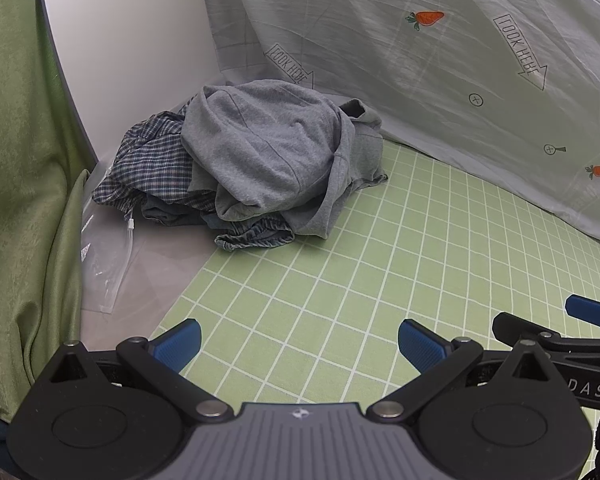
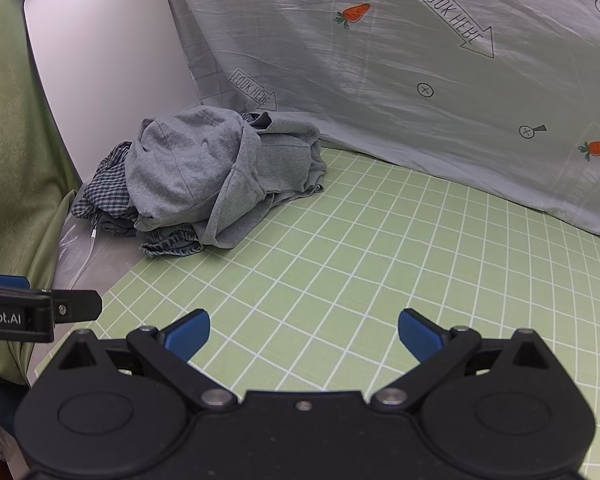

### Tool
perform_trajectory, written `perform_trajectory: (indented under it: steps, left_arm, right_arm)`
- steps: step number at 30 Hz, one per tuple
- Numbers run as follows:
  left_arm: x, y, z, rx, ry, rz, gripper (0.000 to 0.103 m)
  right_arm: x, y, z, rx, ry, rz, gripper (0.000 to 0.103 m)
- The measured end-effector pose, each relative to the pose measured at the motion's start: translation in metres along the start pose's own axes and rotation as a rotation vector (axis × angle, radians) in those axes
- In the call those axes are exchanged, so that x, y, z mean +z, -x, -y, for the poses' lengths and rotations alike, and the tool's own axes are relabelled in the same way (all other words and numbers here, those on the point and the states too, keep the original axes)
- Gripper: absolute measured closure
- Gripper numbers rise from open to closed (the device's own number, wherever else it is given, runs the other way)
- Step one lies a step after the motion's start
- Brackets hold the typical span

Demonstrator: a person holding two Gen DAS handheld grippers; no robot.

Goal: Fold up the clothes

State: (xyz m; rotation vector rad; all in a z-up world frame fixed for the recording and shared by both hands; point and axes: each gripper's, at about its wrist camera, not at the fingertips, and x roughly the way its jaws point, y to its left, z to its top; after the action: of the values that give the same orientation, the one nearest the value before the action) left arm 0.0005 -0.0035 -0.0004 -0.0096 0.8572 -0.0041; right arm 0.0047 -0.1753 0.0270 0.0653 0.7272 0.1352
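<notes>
Two grippers here, both hanging just over the green grid cloth (image 1: 380,264) with nothing in them. The left gripper (image 1: 299,345) has its blue fingers spread wide apart, and same deal with the right gripper (image 2: 303,334), jaws wide and empty.

One clothes pile (image 1: 256,164), sitting at the far left corner where the grid cloth meets the backdrop, well apart from both grippers. I count three garments I can tell apart: a grey knit top (image 1: 268,148) draped over the heap, a plaid shirt (image 1: 152,168) poking out on the left, and a bit of blue denim (image 1: 252,236) with an elastic hem at the front bottom. Could be more buried under there, can't tell.

Behind it there's one pale sheet (image 1: 440,60) hung up as a backdrop, printed with carrots and "LOOK HERE" arrows: two carrots and two arrows in the left wrist view, while the right wrist view catches three carrots. One clear plastic bag (image 1: 108,256) lies left of the pile, next to a green curtain (image 1: 16,160).

View differences: left wrist cam shows the bag much better, plus the right gripper's blue fingertip at its right edge. Right wrist cam shows the left gripper's side with "Robot.AI" lettering, and the rounded top of the white panel (image 2: 100,60).
</notes>
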Motion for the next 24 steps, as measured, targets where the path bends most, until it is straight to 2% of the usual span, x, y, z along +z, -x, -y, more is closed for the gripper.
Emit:
perform_trajectory:
  steps: [7,12,24]
  left_arm:
    - [0.0,-0.002,0.0,-0.003,0.004,-0.008,0.0]
    - [0.003,-0.005,0.002,0.02,-0.005,-0.002,0.0]
    - [0.036,-0.042,0.006,0.009,0.008,-0.016,0.0]
  right_arm:
    - [0.0,-0.001,0.0,0.0,0.001,-0.006,0.001]
    - [0.001,-0.004,-0.001,0.003,0.013,-0.015,0.001]
    - [0.029,-0.034,0.0,-0.006,0.038,-0.017,0.001]
